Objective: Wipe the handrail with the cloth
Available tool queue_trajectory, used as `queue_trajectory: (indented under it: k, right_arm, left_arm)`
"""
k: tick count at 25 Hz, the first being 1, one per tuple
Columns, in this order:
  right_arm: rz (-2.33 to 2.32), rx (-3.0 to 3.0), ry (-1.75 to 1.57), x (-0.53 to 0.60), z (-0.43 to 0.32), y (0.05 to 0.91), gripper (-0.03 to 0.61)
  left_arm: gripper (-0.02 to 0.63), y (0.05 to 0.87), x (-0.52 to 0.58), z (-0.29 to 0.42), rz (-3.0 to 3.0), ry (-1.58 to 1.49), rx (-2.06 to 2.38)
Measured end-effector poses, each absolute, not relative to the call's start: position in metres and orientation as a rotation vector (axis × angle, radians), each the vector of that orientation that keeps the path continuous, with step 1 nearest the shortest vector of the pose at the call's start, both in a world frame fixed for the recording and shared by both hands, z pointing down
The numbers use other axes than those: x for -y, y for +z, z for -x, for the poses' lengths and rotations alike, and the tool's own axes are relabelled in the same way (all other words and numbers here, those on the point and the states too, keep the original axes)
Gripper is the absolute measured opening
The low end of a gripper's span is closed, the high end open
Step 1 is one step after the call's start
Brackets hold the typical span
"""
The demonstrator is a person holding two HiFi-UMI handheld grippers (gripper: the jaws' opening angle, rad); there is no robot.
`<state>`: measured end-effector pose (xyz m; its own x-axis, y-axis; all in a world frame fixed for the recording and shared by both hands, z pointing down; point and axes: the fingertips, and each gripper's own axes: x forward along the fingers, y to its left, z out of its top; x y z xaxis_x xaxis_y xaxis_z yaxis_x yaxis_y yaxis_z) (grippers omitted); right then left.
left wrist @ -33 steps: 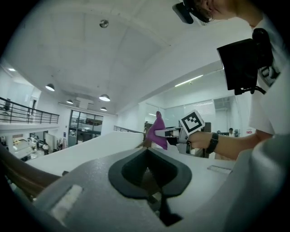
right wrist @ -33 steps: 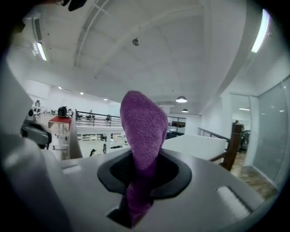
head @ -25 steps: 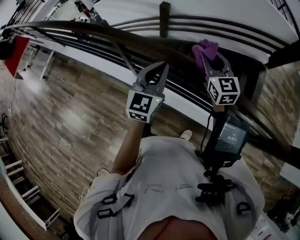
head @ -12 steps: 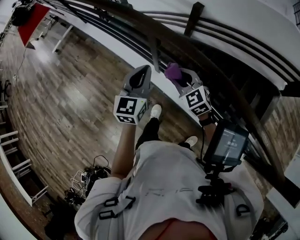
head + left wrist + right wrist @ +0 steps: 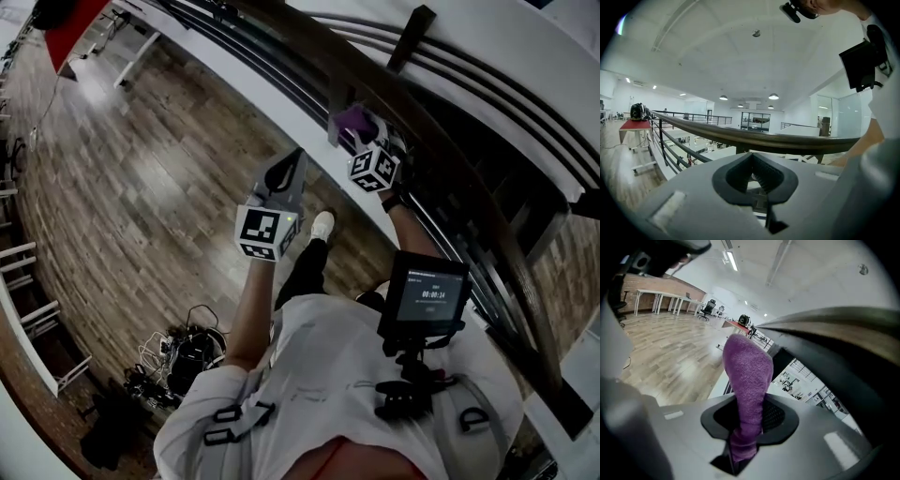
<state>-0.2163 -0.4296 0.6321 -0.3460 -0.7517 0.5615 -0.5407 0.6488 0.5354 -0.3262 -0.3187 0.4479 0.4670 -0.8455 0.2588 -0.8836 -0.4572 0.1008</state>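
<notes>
The head view looks steeply down from above the person's white-shirted torso [image 5: 347, 375], with both grippers in front of it and the brown plank floor [image 5: 141, 187] beneath. The left gripper view rides on the grey left gripper [image 5: 291, 169] and looks almost level along its jaws, with the dark curved wooden handrail [image 5: 778, 140] crossing close ahead. The right gripper view rides on the grey right gripper [image 5: 361, 131] and looks, rolled sideways, past the purple terry cloth [image 5: 747, 376] filling its near centre. All 3 views share the handrail; 2 share the floor.
</notes>
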Motion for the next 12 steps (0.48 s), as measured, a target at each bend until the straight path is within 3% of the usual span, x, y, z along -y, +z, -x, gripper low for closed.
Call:
queue_trajectory:
  k: [12]
  right_arm:
    - [-0.944, 2.060, -0.010, 0.470, 0.242, 0.699, 0.103]
  left_arm:
    - [0.000, 0.454, 0.322, 0.316, -2.497, 0.217, 1.466]
